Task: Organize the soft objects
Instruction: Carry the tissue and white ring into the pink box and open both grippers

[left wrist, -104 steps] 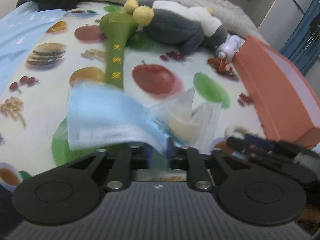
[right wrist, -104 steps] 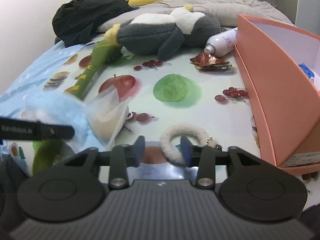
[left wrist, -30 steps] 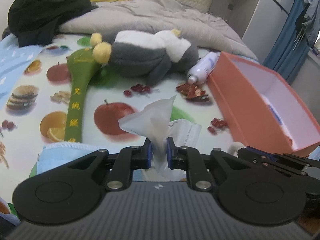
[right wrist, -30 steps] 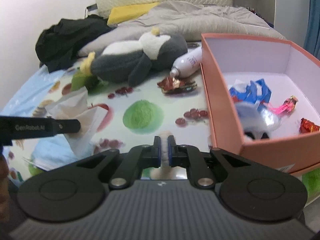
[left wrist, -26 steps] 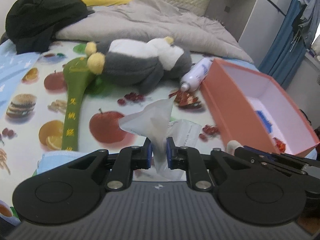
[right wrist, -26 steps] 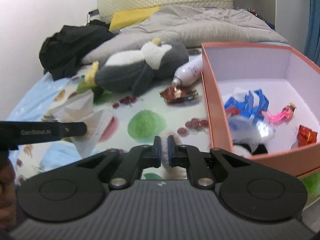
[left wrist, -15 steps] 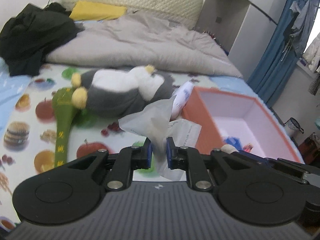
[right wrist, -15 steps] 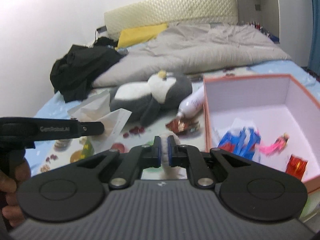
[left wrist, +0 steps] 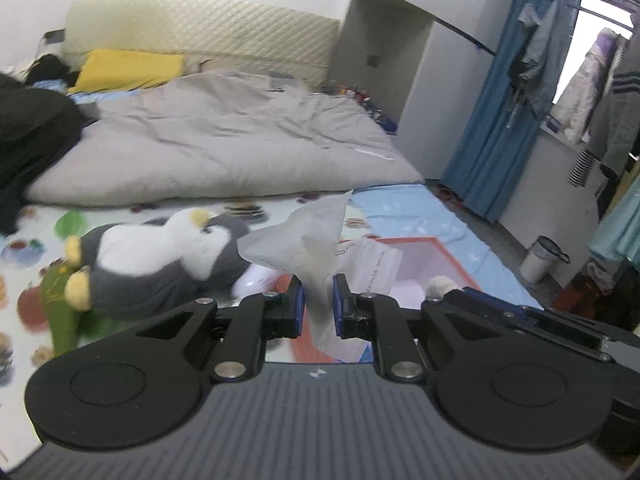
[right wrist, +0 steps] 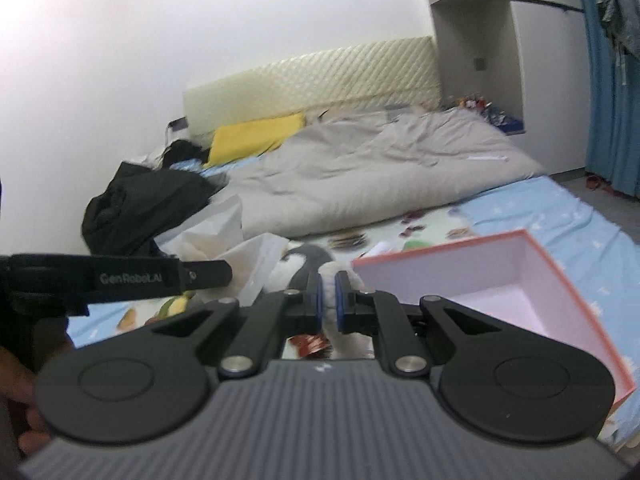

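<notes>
- "GenRobot.AI" stands in pale letters on the black finger of the left gripper, off to the right gripper's left side.
- The print on the plastic bag clamped there is too blurred to read.

The left gripper is clamped on a translucent plastic bag, which rises above the fingertips. Left of the tool lies a grey-and-white plush penguin on a fruit-print mat. Ahead and right sits an open orange box. The right gripper enters at right, clamped on a white fluffy item.
</notes>
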### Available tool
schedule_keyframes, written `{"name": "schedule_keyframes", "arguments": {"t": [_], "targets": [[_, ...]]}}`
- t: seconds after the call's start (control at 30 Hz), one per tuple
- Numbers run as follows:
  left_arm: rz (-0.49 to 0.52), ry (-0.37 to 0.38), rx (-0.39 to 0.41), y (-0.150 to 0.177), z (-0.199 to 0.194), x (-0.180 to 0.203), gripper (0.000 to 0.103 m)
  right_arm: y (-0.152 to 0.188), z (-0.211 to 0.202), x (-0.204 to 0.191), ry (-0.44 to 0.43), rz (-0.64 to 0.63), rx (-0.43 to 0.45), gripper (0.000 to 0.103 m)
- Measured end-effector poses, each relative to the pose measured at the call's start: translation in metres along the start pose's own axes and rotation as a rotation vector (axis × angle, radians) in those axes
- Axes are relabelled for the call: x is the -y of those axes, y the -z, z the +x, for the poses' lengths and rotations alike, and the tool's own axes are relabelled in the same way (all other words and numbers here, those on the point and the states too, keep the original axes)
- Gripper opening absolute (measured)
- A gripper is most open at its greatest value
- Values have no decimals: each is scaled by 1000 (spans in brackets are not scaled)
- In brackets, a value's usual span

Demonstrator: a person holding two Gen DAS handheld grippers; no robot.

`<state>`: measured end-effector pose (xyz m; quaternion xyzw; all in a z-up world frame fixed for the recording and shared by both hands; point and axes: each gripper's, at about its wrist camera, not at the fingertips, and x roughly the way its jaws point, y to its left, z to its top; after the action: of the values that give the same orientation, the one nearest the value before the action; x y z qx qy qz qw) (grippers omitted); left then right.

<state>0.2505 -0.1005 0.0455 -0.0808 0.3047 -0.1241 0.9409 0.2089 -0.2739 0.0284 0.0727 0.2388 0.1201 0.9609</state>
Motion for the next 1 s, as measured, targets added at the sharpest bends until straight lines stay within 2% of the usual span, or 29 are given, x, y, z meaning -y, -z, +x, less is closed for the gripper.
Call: {"name": "schedule_keyframes", "arguments": {"t": [0.23, 0.43, 0.73, 1.0], "targets": [[39, 60, -41, -8, 38, 45, 17, -9, 0, 47, 90, 35, -7, 10], [63, 100, -124, 2, 91, 75, 17, 1, 16, 88, 146, 76, -65, 10], [90, 125, -274, 33, 172, 85, 17, 40, 50, 132, 202, 137, -201, 11], [100, 127, -360, 58, 202, 83, 18, 72, 68, 156, 219, 188, -294, 13]]}}
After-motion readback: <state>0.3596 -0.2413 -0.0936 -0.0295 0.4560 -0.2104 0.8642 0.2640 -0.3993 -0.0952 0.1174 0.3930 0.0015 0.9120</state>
